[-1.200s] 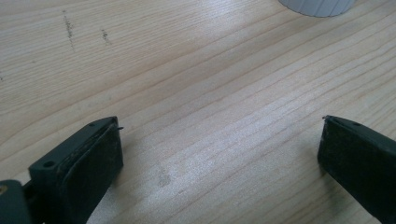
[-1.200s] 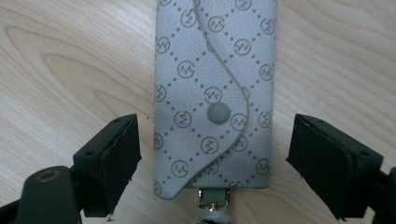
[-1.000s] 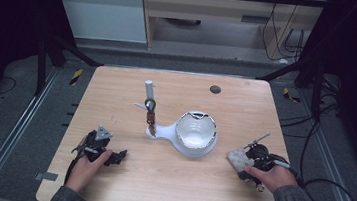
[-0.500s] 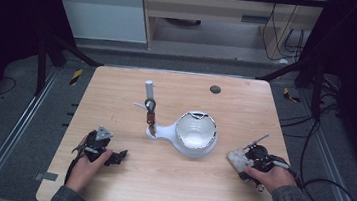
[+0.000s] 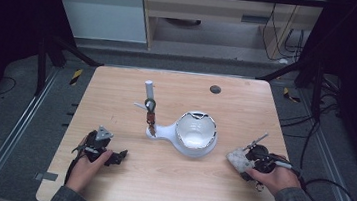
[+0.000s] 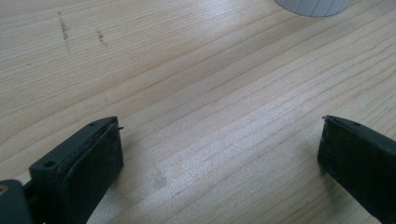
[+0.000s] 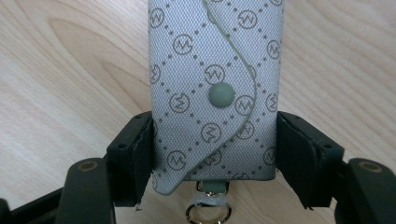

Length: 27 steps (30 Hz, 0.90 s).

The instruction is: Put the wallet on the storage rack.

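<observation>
Near edge of the wooden table point(image 5: 167, 190): person's left hand point(image 5: 86, 166) is holding the left gripper point(image 5: 119, 155) low at the front left, w/ a grey three-cornered plate point(image 5: 102, 134) sitting on top. In the left gripper view its black jaws are standing wide apart over bare wood grain, nothing btwn them, and a bit of a white ribbed rim point(image 6: 312, 5) is showing at the top edge. At the front right, the right hand point(image 5: 271, 178) is gripping the right gripper point(image 5: 236, 159), cable point(image 5: 327, 196) looping off past the table's right edge. Right gripper view: jaws are pressing both sides of a grey monogram key pouch point(image 7: 215, 88), flap closed w/ a snap button point(image 7: 221, 94), small metal ring point(image 7: 208, 212) hanging out at its near end; pouch is lying flat just over the wood. Mid-table, btwn the two grippers and farther back, a white bowl-shaped thing w/ a side handle point(image 5: 194, 135) is resting; a small upright stand w/ a ring and brown tip point(image 5: 150, 112) is standing at its handle end, can't tell what it is. Behind that a white cylinder point(image 5: 148, 86) is standing upright. Far back right, a small dark round disc point(image 5: 215, 89) is lying alone on the wood
</observation>
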Each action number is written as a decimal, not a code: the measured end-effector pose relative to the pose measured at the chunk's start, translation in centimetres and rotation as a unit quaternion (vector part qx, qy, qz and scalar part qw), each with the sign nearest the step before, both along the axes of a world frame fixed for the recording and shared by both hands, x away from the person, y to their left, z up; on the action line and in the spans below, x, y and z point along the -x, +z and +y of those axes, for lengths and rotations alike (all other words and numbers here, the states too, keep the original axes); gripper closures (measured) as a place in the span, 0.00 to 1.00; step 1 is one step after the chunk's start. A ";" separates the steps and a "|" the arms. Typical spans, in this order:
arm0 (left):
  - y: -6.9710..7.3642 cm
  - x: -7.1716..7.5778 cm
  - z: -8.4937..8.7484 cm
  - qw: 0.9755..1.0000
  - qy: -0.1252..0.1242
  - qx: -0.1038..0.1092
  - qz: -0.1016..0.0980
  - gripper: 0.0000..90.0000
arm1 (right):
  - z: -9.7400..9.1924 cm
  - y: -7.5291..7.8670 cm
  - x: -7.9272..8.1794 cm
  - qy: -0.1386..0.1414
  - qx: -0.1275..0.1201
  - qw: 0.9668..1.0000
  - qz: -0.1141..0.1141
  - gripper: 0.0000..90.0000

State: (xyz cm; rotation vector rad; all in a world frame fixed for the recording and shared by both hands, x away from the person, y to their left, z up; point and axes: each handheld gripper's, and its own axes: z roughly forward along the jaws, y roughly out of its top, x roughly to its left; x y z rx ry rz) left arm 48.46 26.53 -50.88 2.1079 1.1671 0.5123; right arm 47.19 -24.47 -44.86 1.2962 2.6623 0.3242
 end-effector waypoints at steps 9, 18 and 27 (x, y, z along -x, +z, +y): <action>0.0 0.0 0.0 1.000 0.001 0.000 0.000 0.00 | 0.8 3.2 0.2 0.024 0.002 0.999 -0.027 0.36; 0.0 0.1 0.0 1.000 0.002 0.000 0.000 0.00 | 1.6 5.7 0.4 0.049 0.005 0.998 -0.049 0.36; 0.0 0.1 0.0 1.000 0.003 0.001 0.000 0.00 | 2.5 7.2 0.4 0.068 0.007 0.996 -0.058 0.36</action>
